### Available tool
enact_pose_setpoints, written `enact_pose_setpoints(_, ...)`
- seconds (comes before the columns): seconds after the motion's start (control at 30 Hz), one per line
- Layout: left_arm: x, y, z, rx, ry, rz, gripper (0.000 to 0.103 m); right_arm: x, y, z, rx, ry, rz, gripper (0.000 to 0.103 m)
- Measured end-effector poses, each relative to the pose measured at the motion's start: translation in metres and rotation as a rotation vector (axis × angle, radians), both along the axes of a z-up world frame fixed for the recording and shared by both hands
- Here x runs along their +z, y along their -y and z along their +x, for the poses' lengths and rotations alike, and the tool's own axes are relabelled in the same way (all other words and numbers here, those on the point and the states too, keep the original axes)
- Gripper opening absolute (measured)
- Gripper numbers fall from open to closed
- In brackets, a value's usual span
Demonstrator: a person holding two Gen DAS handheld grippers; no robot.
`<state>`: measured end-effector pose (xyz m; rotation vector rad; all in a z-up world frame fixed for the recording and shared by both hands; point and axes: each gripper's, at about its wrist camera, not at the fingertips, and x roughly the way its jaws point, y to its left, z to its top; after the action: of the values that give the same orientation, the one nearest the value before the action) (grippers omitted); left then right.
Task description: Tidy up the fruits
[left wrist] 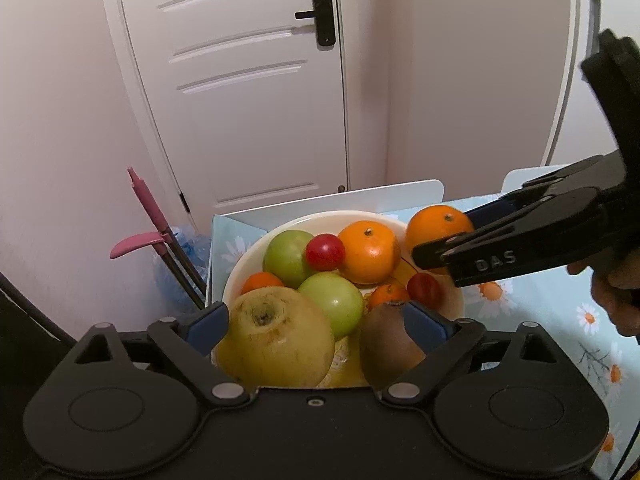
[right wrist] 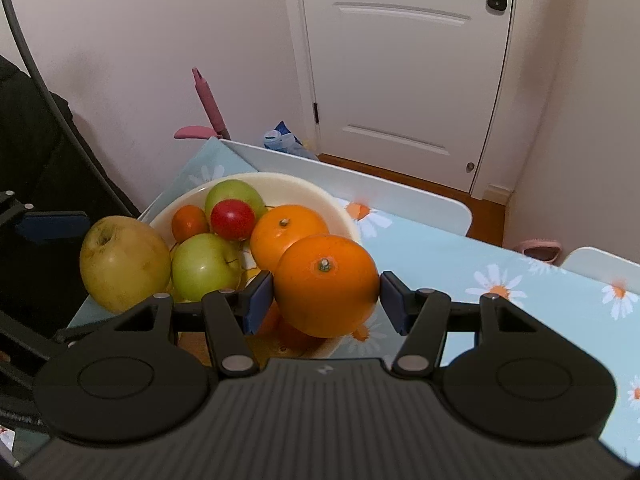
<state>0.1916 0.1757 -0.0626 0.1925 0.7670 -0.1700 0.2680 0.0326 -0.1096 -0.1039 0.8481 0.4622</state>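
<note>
Pretty plain room – pale pinkish walls (left wrist: 60, 120) and a white panelled door (left wrist: 240, 80) with a black lever handle (left wrist: 320, 14). Wooden floor (right wrist: 400, 172) shows by the door, and the table has a light blue daisy-print cloth (right wrist: 500, 280) – a white chair back (right wrist: 360, 184) sits behind it

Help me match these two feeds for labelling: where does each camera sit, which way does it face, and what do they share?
Left wrist: sits on the left hand-held gripper, looking down at the bowl and toward the door; its open blue fingers show, plus the right hand-held gripper and a hand.
Right wrist: sits on the right hand-held gripper, facing the bowl and door; its fingers clamp an orange.
Shared: bowl, door, that orange, the pear.
</note>
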Motion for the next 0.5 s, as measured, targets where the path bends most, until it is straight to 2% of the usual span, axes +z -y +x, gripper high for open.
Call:
enact_pose_setpoints(0.13, -0.003, -0.002, -0.004, -0.008, 0.007, 0.007, 0.098, 0.0, -0.004, -0.004, 0.011, 0.036, 0.01, 0.075)
enact_pose_setpoints(0.17, -0.003, -0.003, -0.006, -0.009, 0.007, 0.004, 0.098, 0.002, -0.004, -0.007, 0.018, 0.049, 0.015, 0.082)
enact_pose_setpoints(0.2, -0.004, -0.004, -0.007, -0.01, 0.008, -0.001, 0.098, 0.005, -0.005, -0.009, 0.013, 0.069, 0.013, 0.096)
enact_pose_setpoints(0.23, -0.004, -0.005, -0.008, -0.011, 0.008, -0.005, 0.099, 0.008, -0.005, -0.011, 0.001, 0.088, 0.008, 0.102)
enact_pose_setpoints(0.3, -0.005, -0.006, -0.01, -0.016, 0.007, -0.011, 0.099, 0.014, -0.002, -0.017, -0.021, 0.118, 0.008, 0.103)
enact_pose_setpoints(0.5, 0.0, -0.005, -0.017, -0.026, 0.011, -0.02, 0.099, 0.03, 0.01, -0.033, -0.06, 0.12, 0.028, 0.103)
